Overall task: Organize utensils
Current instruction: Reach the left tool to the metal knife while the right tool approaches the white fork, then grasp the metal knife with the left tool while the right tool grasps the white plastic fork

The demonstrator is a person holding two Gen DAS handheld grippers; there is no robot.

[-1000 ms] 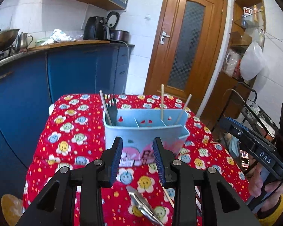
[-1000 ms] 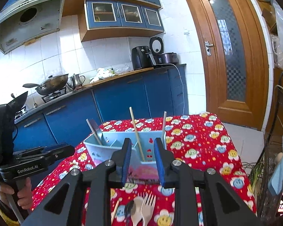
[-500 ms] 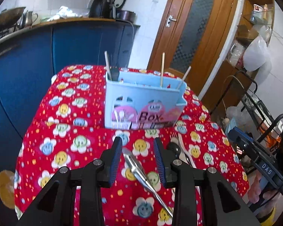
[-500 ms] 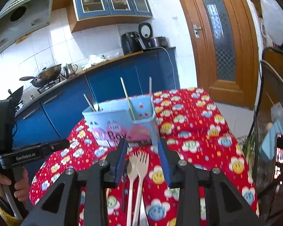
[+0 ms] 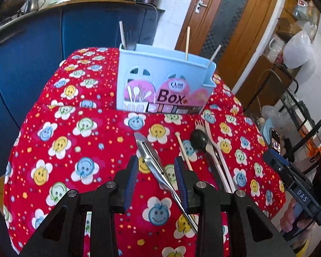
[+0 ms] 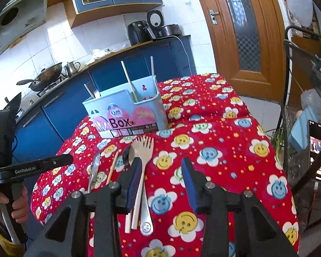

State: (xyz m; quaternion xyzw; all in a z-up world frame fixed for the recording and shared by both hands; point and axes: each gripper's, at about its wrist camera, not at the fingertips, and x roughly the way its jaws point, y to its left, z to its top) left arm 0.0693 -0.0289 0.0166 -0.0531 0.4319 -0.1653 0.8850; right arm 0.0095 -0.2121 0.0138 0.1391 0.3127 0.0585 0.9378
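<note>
A light blue utensil box (image 5: 163, 81) (image 6: 126, 111) stands on the red flowered tablecloth (image 5: 79, 141) with several chopsticks upright in it. Metal tongs (image 5: 154, 162) (image 6: 94, 171) lie on the cloth, with a chopstick (image 5: 183, 150) (image 6: 112, 167), a dark spoon (image 5: 200, 141) (image 6: 128, 156) and a pale fork (image 5: 211, 143) (image 6: 144, 152) beside them. My left gripper (image 5: 156, 160) is open, its fingers either side of the tongs, above them. My right gripper (image 6: 161, 165) is open, its left finger over the fork and spoon handles.
Blue kitchen cabinets (image 6: 117, 72) with a wok and kettle stand behind the table. A wooden door (image 6: 241, 27) is at the back right. A wire rack (image 6: 306, 90) and a phone (image 6: 317, 150) stand close to the table's right edge.
Both grippers have tilted down and come lower toward the cloth. The left one now straddles the tongs. The right gripper has opened wider over the fork and spoon.
</note>
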